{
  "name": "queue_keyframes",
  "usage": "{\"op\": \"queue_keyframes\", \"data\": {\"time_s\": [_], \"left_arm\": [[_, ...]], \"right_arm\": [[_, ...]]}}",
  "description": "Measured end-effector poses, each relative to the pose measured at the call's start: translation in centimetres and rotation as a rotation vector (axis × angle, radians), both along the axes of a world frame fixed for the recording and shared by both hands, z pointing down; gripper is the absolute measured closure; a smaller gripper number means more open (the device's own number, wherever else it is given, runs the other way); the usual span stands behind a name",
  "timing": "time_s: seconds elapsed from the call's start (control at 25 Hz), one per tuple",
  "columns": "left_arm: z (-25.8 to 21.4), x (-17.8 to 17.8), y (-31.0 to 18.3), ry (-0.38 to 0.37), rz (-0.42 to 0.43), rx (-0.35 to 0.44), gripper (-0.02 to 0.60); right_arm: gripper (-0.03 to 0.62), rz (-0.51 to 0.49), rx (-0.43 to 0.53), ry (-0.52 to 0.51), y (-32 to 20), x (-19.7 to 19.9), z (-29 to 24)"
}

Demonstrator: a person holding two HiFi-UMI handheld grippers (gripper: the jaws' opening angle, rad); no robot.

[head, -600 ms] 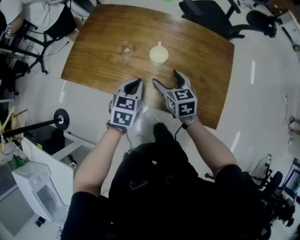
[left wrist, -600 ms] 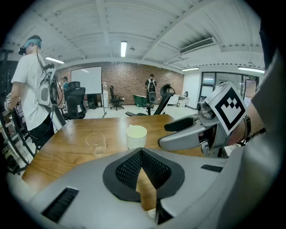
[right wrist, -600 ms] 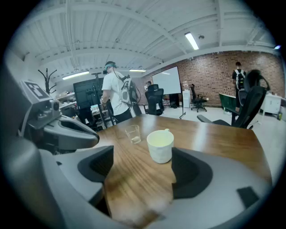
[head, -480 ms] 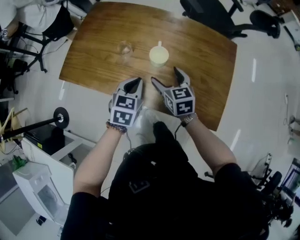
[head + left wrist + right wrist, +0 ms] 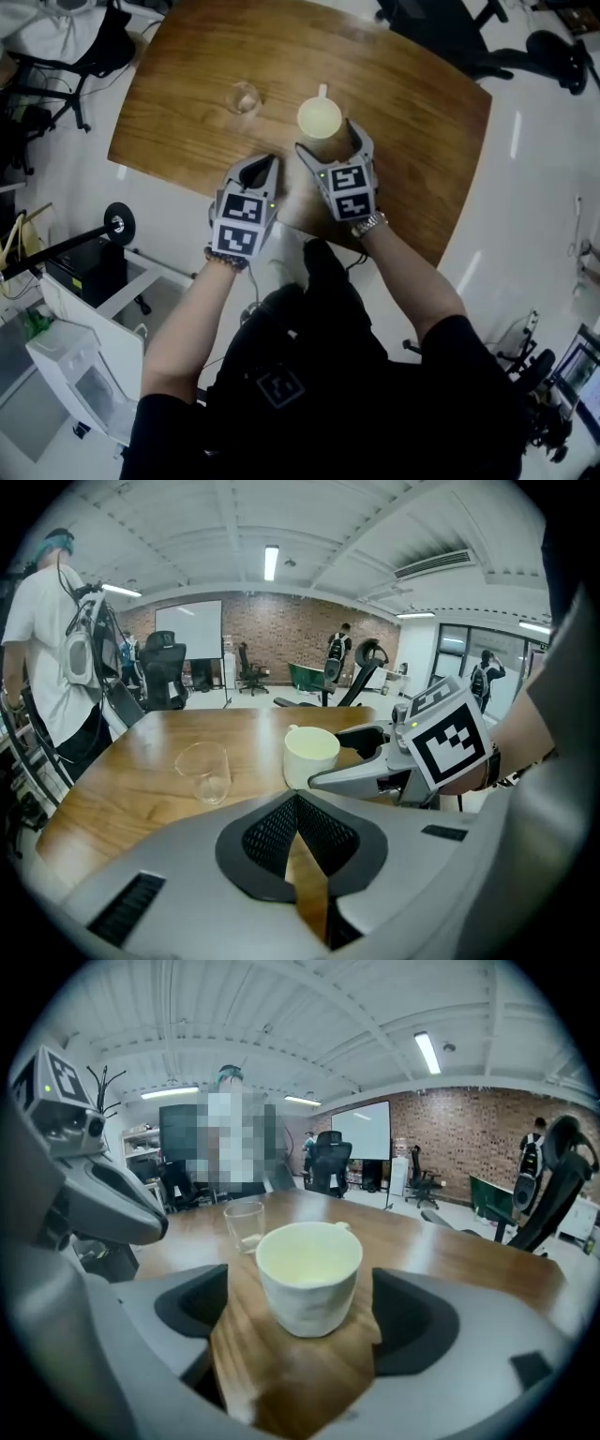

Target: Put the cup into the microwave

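A cream cup (image 5: 320, 117) with a small handle stands upright on the wooden table (image 5: 412, 103). My right gripper (image 5: 327, 140) is open, its jaws reaching either side of the cup's near part. In the right gripper view the cup (image 5: 309, 1274) stands between the wide pads (image 5: 417, 1321), and neither pad touches it. My left gripper (image 5: 268, 162) is shut and empty, hovering over the table's near edge, left of the cup. From the left gripper view (image 5: 298, 803) the cup (image 5: 311, 755) lies ahead with the right gripper (image 5: 352, 771) beside it. No microwave shows in any view.
A clear empty glass (image 5: 244, 97) stands on the table left of the cup, also seen as the glass (image 5: 244, 1224). Office chairs (image 5: 441, 33) stand behind the table. A white unit (image 5: 80, 375) sits on the floor at lower left. People stand further back in the room.
My right gripper has moved forward over the table so that its open jaws now flank the cup. The left gripper has barely shifted.
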State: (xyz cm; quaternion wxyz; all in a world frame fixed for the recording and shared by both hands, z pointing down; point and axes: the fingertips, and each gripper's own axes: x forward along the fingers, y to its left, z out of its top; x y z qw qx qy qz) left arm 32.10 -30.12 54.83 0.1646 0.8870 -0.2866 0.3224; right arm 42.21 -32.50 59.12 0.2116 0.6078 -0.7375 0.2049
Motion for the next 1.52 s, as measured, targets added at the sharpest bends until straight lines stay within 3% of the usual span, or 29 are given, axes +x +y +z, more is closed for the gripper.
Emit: {"op": "queue_keyframes", "data": {"time_s": [0.24,0.68,0.76,0.84,1.52], "left_arm": [[1.2,0.1,-0.7,-0.016,-0.014,-0.025,0.581],[3.0,0.0,-1.6,-0.045,-0.022,-0.051,0.581],[3.1,-0.1,-1.9,-0.047,-0.025,-0.052,0.581],[3.0,-0.1,-2.1,-0.047,-0.029,-0.052,0.581],[1.8,-0.7,-2.5,-0.040,-0.100,-0.030,0.581]], "right_arm": [[0.056,0.027,0.021,-0.022,-1.9,0.5,1.5],[0.054,-0.022,0.065,-0.006,-4.4,-0.1,2.9],[0.061,-0.037,0.069,0.000,-4.7,-0.3,3.0],[0.112,-0.045,0.087,0.010,-4.9,-0.3,2.8],[0.120,-0.110,0.063,-0.060,-3.6,-1.2,1.0]]}}
